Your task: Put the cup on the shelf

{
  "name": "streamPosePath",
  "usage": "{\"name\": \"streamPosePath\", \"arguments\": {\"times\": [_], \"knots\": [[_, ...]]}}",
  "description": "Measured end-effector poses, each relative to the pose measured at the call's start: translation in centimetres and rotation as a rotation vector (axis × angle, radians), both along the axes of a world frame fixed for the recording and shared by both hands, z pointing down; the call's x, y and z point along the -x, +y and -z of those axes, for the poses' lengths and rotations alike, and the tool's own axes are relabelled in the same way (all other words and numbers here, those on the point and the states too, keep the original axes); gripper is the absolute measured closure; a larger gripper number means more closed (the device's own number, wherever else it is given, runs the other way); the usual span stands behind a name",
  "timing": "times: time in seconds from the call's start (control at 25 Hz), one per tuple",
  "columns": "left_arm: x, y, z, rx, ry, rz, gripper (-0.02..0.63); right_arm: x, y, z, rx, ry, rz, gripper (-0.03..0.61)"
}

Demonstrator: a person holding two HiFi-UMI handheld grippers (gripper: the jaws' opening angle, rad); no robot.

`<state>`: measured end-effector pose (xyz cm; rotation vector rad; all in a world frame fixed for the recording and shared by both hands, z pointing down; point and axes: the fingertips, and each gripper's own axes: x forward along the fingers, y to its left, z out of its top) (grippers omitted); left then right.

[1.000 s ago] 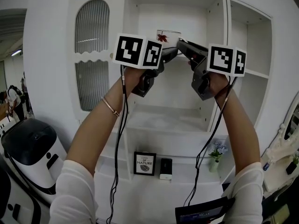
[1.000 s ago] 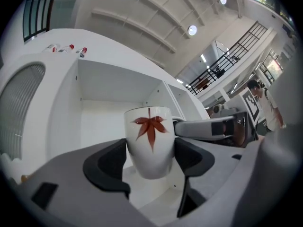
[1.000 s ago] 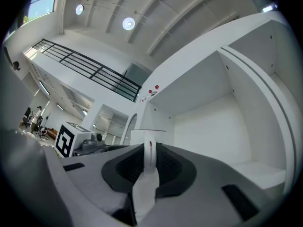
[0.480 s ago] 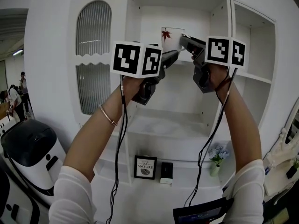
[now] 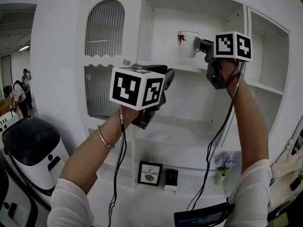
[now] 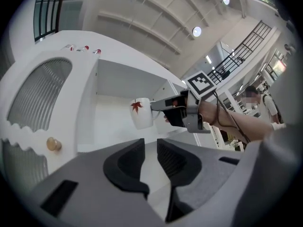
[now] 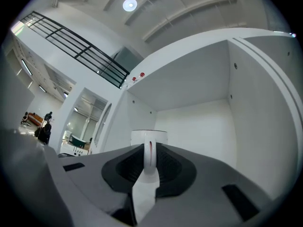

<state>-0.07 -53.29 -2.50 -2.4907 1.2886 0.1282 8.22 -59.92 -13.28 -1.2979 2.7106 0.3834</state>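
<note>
You are holding your left gripper (image 6: 150,157) nearest, its jaws just closing to a narrow, empty gap. Farther right, your right gripper (image 7: 150,163) is pinching the cup (image 5: 187,43) by its handle (image 7: 149,151), which only the right gripper view shows. The cup is hanging just over the top shelf (image 5: 182,68).

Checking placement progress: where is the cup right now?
Head view, upper right: the cup is held by its handle in the right tongs, over the upper shelf.

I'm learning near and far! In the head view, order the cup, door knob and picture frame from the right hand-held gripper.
1. Cup, held by the right hand-held gripper.
2. Door knob, off to its left.
3. Picture frame, far below it.
</note>
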Motion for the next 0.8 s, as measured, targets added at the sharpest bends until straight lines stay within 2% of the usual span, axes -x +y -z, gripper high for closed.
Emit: {"name": "streamPosePath", "arguments": {"times": [0.16, 0.4, 0.8], "knots": [[0.9, -0.2, -1.1, -0.016, -0.005, 0.014, 0.57, 0.2, -1.8, -0.1, 0.05, 0.034, -0.033, 0.505], [2.0, -0.7, -2.1, -0.009, -0.002, 0.014, 0.575, 0.7, -4.4, -0.2, 0.114, 0.036, -0.047, 0.505], [2.7, -1.3, -3.4, -0.012, -0.028, 0.019, 0.578, 2.1, -7.0, -1.5, 0.197, 0.16, -0.058, 0.505]]}}
